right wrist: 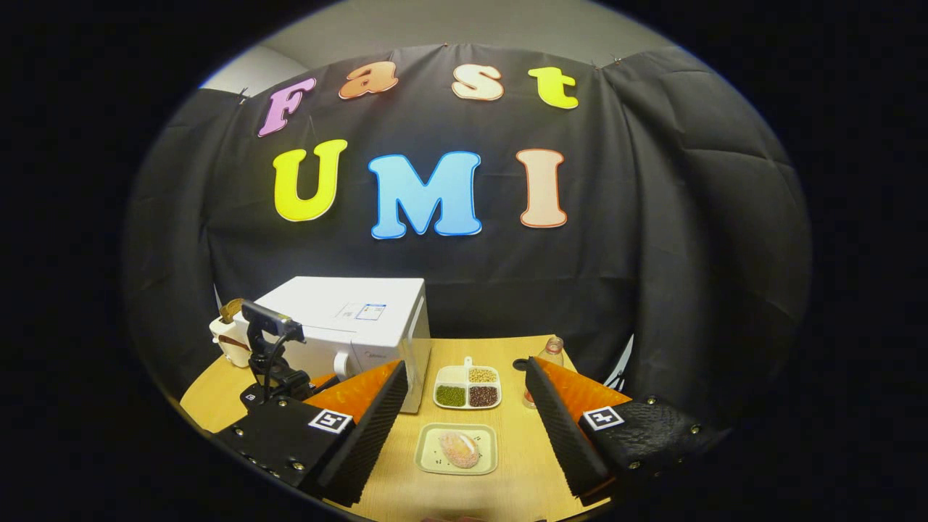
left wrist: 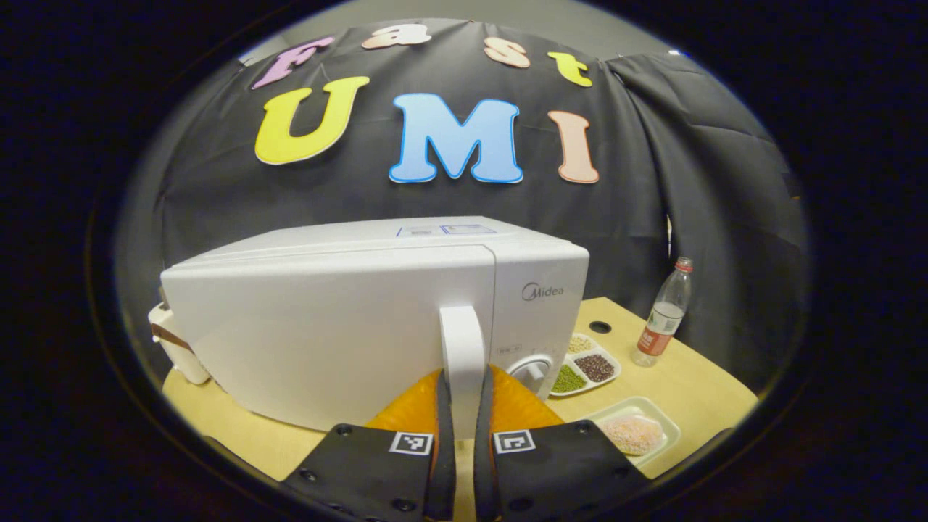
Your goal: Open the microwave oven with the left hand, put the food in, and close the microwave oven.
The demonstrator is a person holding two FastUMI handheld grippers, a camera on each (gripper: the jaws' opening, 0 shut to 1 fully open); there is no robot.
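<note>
A creased black cloth wall (right wrist: 652, 239) hung behind a pale wooden round-edged table (right wrist: 522, 464). A plain grey wall (right wrist: 464, 22) showed above it.

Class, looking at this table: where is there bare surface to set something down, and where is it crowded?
Bare wood lies in front of the food tray, towards the near edge of the table. It is crowded between the microwave, the divided dish and the bottle.
</note>
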